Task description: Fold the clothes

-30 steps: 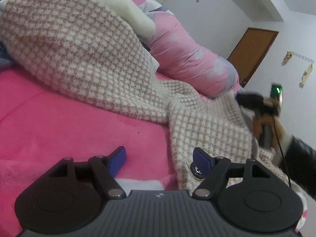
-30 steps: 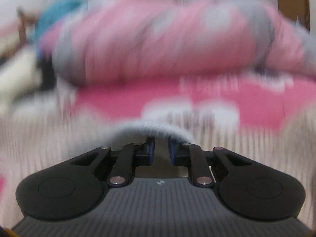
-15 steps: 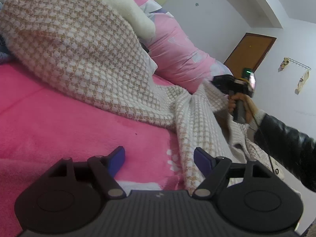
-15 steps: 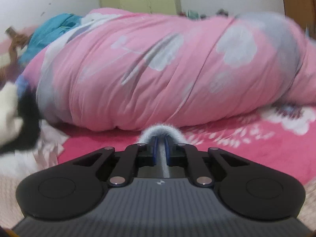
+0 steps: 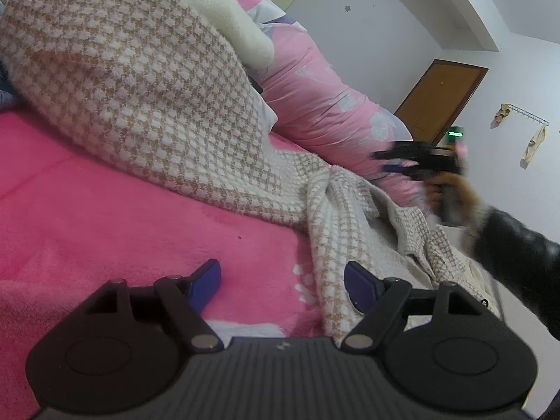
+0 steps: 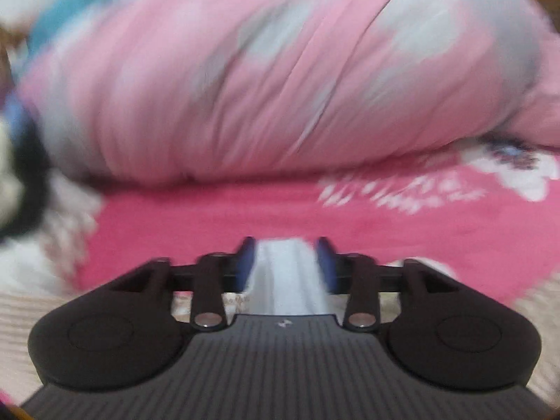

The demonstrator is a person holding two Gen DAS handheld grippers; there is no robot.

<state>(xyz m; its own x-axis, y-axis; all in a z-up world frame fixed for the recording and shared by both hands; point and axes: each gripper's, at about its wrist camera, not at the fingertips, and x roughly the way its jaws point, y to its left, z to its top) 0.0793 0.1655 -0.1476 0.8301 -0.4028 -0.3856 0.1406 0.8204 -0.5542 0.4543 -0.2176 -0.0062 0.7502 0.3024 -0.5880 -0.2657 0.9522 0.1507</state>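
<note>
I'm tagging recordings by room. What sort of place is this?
Most likely a bedroom: a bed with a pink blanket, a rolled pink quilt at the back, and a wooden door.

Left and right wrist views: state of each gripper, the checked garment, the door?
left gripper: open, empty, over the pink blanket
right gripper: partly open, pale cloth between its fingers; blurred
checked garment: unfolded, bunched on the blanket
door: shut
</note>
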